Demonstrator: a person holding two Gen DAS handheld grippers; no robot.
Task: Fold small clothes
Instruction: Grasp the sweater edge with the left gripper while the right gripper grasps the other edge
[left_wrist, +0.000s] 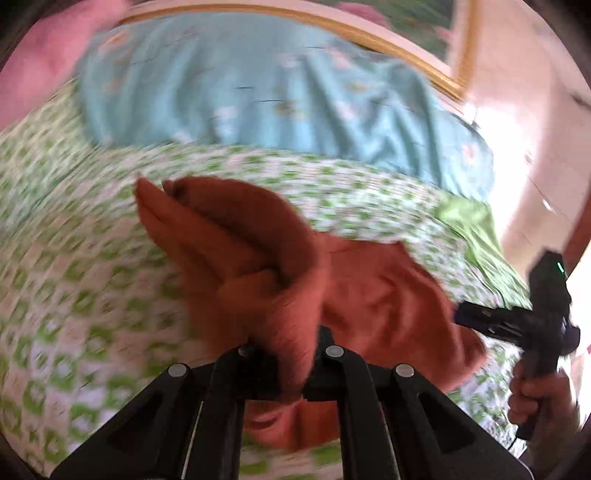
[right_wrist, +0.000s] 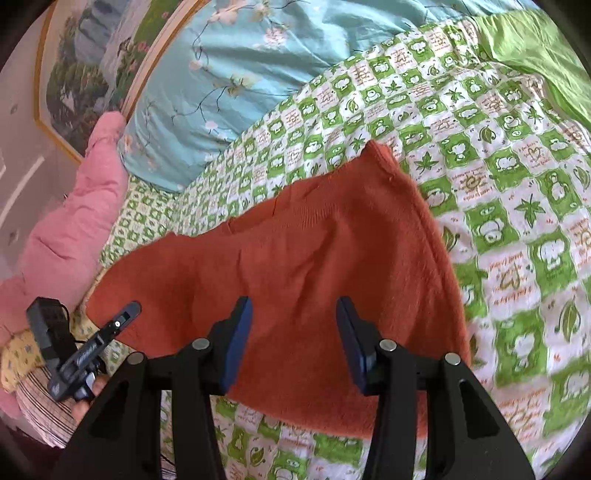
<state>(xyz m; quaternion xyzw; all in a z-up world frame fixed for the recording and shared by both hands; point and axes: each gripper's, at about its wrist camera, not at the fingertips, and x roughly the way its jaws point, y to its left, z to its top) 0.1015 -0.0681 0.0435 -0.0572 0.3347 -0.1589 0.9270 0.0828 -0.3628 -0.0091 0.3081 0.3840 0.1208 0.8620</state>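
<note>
Nearest the left wrist camera, the left hand-held gripper (left_wrist: 291, 373) is seen clamped narrow on a bunched fold of the orange knitted garment (left_wrist: 280, 266), which is gathered between its jaws and lifted in a loose hump above the bed. The view is badly blurred, so the exact edge being pinched cannot be told. In the right wrist view, the right hand-held gripper (right_wrist: 293, 343) is held about half open just above the same garment (right_wrist: 314, 251); nothing is caught between its blue pads (right_wrist: 238, 343), and contact with the cloth cannot be confirmed. The left hand-held gripper (right_wrist: 92, 350) is also shown there, at the garment's lower left corner.

The garment is spread across the green and white quilt (right_wrist: 517, 221) of the bed, one ribbed corner pointing away from the cameras. It is judged to be soft, light and limp, with a fuzzy surface that should not slip; it can be expected to sag and drape wherever it is unsupported. A hem or corner is judged the best place for a hold, both layers being pinched together.

Further off, a blue floral pillow (right_wrist: 229, 74) and a pink quilted cover (right_wrist: 74, 206) are seen, and a framed picture (right_wrist: 85, 62) behind.
</note>
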